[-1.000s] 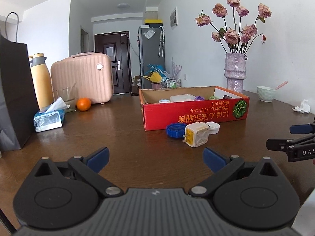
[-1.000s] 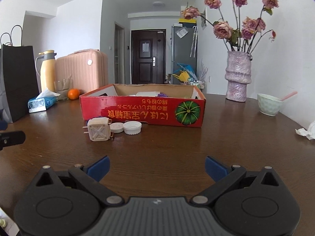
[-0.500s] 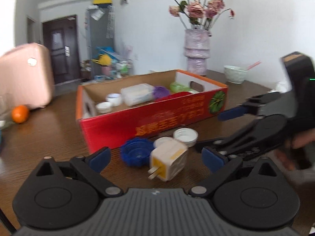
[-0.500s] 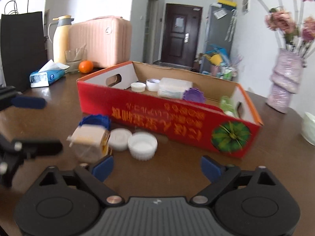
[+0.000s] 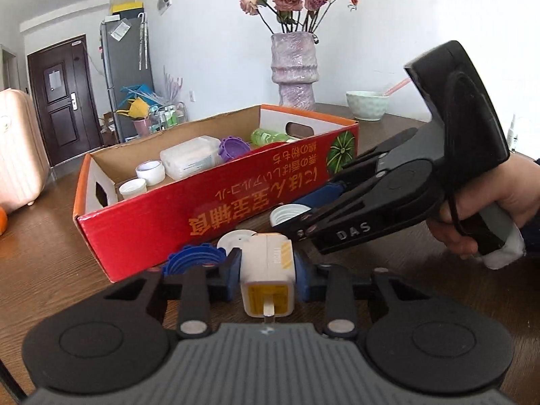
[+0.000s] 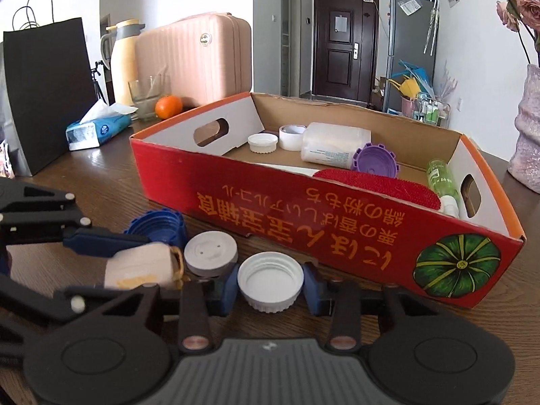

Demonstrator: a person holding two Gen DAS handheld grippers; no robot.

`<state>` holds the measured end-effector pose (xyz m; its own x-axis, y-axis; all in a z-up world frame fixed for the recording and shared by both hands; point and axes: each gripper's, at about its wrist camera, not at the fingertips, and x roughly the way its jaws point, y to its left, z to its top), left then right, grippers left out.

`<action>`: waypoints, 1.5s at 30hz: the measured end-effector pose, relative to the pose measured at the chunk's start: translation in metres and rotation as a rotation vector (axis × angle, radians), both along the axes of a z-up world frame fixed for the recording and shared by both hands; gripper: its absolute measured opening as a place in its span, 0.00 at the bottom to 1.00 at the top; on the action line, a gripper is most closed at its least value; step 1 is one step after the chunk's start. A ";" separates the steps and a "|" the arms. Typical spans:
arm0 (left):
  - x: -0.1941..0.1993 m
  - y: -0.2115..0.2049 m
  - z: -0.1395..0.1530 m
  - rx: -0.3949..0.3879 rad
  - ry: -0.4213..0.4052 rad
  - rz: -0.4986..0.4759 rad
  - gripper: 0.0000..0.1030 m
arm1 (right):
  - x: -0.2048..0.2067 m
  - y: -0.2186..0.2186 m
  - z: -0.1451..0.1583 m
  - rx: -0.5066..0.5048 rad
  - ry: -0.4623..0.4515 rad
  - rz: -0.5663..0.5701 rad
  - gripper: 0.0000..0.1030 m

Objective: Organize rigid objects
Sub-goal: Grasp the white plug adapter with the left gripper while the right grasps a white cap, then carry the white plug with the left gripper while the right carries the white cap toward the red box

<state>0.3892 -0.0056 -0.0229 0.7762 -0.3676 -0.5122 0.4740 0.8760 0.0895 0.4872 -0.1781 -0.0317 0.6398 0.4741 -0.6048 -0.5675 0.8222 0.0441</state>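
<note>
Left gripper [image 5: 268,278] just closed, clamped on plug adapter [image 5: 268,263]; right gripper [image 6: 270,287] just closed, clamped on white cap [image 6: 270,281]. Both on table [image 6: 422,317], just near of red box [image 6: 337,226]; lift apparently required over near wall.

A home: fridge [image 6: 410,47], suitcase [image 6: 199,57], front door [image 6: 341,40].

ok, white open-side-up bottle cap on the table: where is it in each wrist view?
Left wrist: white cap right of centre, at the tips of the right gripper, partly hidden behind them.
Right wrist: same cap bottom centre, between the blue pads, which touch its sides.
Shared landmark: red cardboard box just behind it.
</note>
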 end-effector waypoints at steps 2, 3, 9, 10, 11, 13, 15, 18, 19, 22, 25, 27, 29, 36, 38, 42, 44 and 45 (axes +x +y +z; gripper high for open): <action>0.003 0.001 0.001 -0.012 0.008 0.012 0.32 | 0.000 -0.004 0.001 0.014 -0.002 -0.015 0.38; 0.004 0.000 0.002 -0.012 0.010 0.020 0.32 | 0.000 -0.005 0.001 0.013 -0.009 -0.024 0.38; -0.006 -0.007 0.005 0.043 -0.037 0.044 0.31 | -0.005 -0.005 0.003 -0.004 -0.058 -0.037 0.38; -0.012 -0.007 0.008 0.040 -0.060 0.077 0.31 | -0.006 -0.005 0.004 0.002 -0.063 -0.034 0.38; -0.020 -0.005 0.014 0.017 -0.089 0.102 0.31 | -0.007 -0.007 0.006 0.017 -0.066 -0.031 0.38; -0.039 0.001 0.027 -0.059 -0.131 0.161 0.31 | -0.009 -0.011 0.009 0.075 -0.060 -0.012 0.38; -0.060 0.003 0.038 -0.080 -0.173 0.261 0.31 | -0.012 -0.016 0.012 0.118 -0.052 -0.026 0.38; -0.096 0.009 0.053 -0.080 -0.221 0.342 0.31 | -0.032 -0.022 0.017 0.144 -0.057 -0.064 0.38; -0.109 0.013 0.057 -0.081 -0.231 0.350 0.31 | -0.043 -0.024 0.020 0.150 -0.067 -0.068 0.38; -0.141 0.022 0.066 -0.090 -0.239 0.380 0.31 | -0.084 -0.034 0.032 0.189 -0.103 -0.079 0.38; -0.171 0.025 0.071 -0.081 -0.260 0.418 0.31 | -0.126 -0.049 0.047 0.244 -0.141 -0.096 0.38; -0.191 0.026 0.074 -0.084 -0.278 0.437 0.31 | -0.152 -0.058 0.055 0.262 -0.161 -0.110 0.38; -0.213 0.030 0.076 -0.114 -0.287 0.456 0.31 | -0.176 -0.068 0.064 0.258 -0.181 -0.128 0.38; -0.249 0.043 0.074 -0.192 -0.259 0.549 0.31 | -0.248 -0.108 0.074 0.243 -0.214 -0.204 0.38; -0.256 0.046 0.077 -0.216 -0.262 0.557 0.31 | -0.257 -0.116 0.072 0.238 -0.203 -0.227 0.38; -0.265 0.042 0.081 -0.210 -0.297 0.536 0.31 | -0.270 -0.125 0.073 0.228 -0.211 -0.244 0.38; -0.264 0.039 0.081 -0.210 -0.295 0.527 0.31 | -0.271 -0.126 0.074 0.236 -0.221 -0.250 0.38; -0.263 0.039 0.080 -0.211 -0.290 0.525 0.31 | -0.271 -0.125 0.074 0.240 -0.225 -0.253 0.38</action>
